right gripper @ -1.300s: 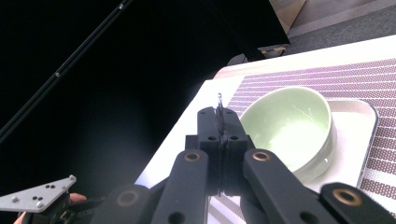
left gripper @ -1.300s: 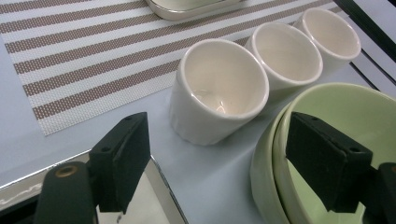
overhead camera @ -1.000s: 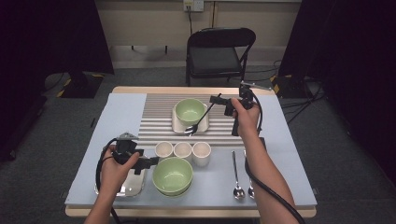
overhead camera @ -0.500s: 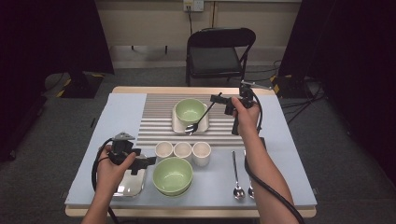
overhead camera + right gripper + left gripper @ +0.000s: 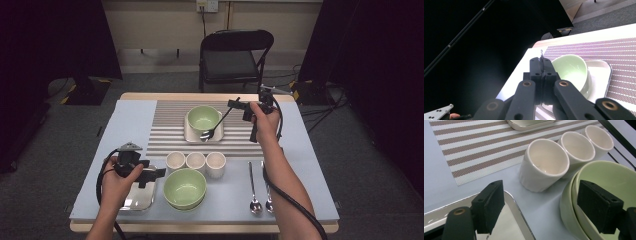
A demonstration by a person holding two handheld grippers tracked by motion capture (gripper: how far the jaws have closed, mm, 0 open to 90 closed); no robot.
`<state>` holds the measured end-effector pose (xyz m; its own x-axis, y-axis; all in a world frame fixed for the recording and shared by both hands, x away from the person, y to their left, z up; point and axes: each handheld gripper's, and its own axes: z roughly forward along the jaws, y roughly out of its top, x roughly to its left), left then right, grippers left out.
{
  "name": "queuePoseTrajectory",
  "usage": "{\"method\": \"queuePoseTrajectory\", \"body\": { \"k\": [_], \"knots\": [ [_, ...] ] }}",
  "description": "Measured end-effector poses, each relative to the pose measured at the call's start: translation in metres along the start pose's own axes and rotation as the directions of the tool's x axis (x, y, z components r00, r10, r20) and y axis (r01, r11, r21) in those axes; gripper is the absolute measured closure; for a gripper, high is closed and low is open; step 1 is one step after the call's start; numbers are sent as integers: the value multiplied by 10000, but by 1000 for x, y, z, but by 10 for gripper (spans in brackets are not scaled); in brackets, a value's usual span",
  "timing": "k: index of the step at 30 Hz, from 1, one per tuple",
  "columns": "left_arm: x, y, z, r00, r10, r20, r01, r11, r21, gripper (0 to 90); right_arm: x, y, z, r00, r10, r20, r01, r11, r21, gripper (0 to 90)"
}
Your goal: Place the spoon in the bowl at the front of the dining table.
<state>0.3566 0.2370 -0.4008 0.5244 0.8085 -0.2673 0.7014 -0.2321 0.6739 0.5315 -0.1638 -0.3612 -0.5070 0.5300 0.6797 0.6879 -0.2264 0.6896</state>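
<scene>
At the lower left of the high view, the left gripper (image 5: 152, 173) rests with its fingers (image 5: 489, 206) spread and grasping nothing, one over the steel tray (image 5: 131, 201), the other at the near green bowl (image 5: 185, 188). That bowl is really two nested, both empty, as are the tray and the three white cups (image 5: 195, 162) in a touching row just beyond.

Farther up, right of centre, the right gripper (image 5: 234, 104) has its fingers (image 5: 543, 65) clenched on the handle end of a spoon (image 5: 213, 127), which slants down so its head sits by the front rim of the far green bowl (image 5: 203, 118). That bowl stands empty on a white square plate (image 5: 191, 135) on the striped mat (image 5: 165, 127).

To finish well, I judge the spoon should be lowered gently, keeping the grip firm until its head rests on the plate or in the bowl, then released. Two more spoons (image 5: 254, 187) lie at the lower right of the table (image 5: 300, 197).
</scene>
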Motion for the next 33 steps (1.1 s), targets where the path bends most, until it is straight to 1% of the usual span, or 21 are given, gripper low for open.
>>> {"method": "queuePoseTrajectory", "body": {
  "k": [2, 4, 8, 10, 12, 14, 17, 21, 26, 32, 33],
  "knots": [
    [1, -1, 0, 10000, 17, -51, -17, 10000, 47, 217, -1, 1, 1, 10000, 6, 20, -6, 10000, -11, 898],
    [2, -1, 0, 10000, -65, -16, 65, 10000, 7, 217, -2, 2, 2, 10000, 20, 16, -20, 10000, -18, 898],
    [3, -2, 0, 10000, -43, -24, 43, 10000, 70, 217, -3, 4, 3, 10000, 5, 55, -5, 10000, -16, 898],
    [2, -2, 0, 10000, -19, 47, 19, 10000, 61, 217, -3, 5, 4, 10000, -17, 67, 17, 10000, -24, 897],
    [1, -1, -1, 10000, 17, -15, -17, 10000, 82, 217, -3, 6, 5, 10000, -26, 89, 26, 10000, 0, 898],
    [1, -1, -1, 10000, 47, 22, -47, 10000, 83, 217, -4, 6, 7, 9999, -104, 134, 105, 9999, -13, 898],
    [2, -1, -1, 10000, -1, 21, 1, 10000, 98, 217, -5, 7, 9, 9998, -128, 156, 128, 9999, 0, 898],
    [2, -1, -2, 10000, 41, 48, -42, 9999, 95, 217, -6, 9, 10, 9998, -85, 160, 85, 10000, 16, 898],
    [2, -1, -2, 10000, 0, 95, -1, 9999, 129, 216, -9, 11, 12, 9998, -40, 203, 40, 10000, -22, 898],
    [2, -1, -1, 9999, 49, 121, -51, 9999, 160, 216, -12, 14, 13, 9996, -56, 276, 58, 9999, -82, 898],
    [2, -1, -1, 9999, 7, 139, -9, 9999, 143, 216, -13, 14, 14, 9995, -73, 301, 75, 9999, -80, 898]
  ]
}}
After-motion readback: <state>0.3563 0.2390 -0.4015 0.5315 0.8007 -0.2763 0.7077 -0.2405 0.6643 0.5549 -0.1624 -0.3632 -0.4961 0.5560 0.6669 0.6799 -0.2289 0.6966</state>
